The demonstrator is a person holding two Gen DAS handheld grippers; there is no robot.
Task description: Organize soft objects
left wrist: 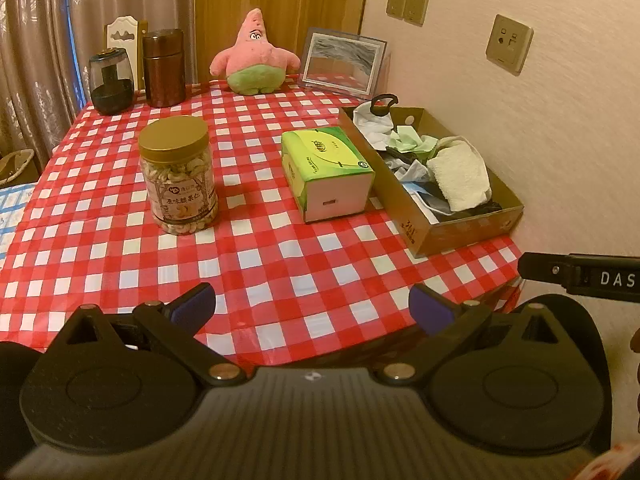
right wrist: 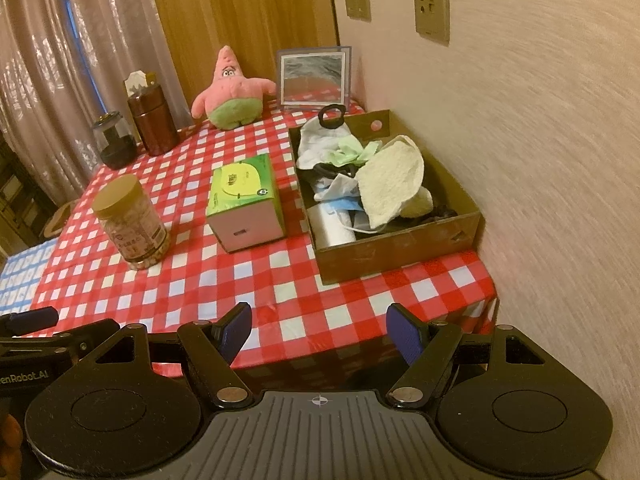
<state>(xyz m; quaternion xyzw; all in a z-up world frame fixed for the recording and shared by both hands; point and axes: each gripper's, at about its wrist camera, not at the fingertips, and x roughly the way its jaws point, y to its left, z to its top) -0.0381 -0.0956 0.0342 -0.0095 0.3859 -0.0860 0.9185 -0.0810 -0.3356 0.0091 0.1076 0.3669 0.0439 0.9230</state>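
both hand-held grippers hover at the near edge of the red-and-white checked desk (left wrist: 100, 248), the left hand-held gripper (left wrist: 312, 306) and right hand-held gripper (right wrist: 318, 330) with fingers spread apart, holding nothing. the brown cardboard box (right wrist: 396, 246) by the wall holds a white towel (right wrist: 390, 184) atop crumpled cloths. a pink starfish plush toy (left wrist: 254, 56) sits upright at the far edge.

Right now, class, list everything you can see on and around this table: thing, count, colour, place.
plush star: one, pink and green, far table edge
picture frame: one, grey, far right
brown canister: one, far left
dark jar: one, far left
nut jar: one, gold lid, left-centre
tissue box: one, green, centre
cardboard box: one, brown, right, holding cloths
white towel: one, atop the cloths
tablecloth: red-white checked
wall sockets: three, beige
left gripper: open
right gripper: open
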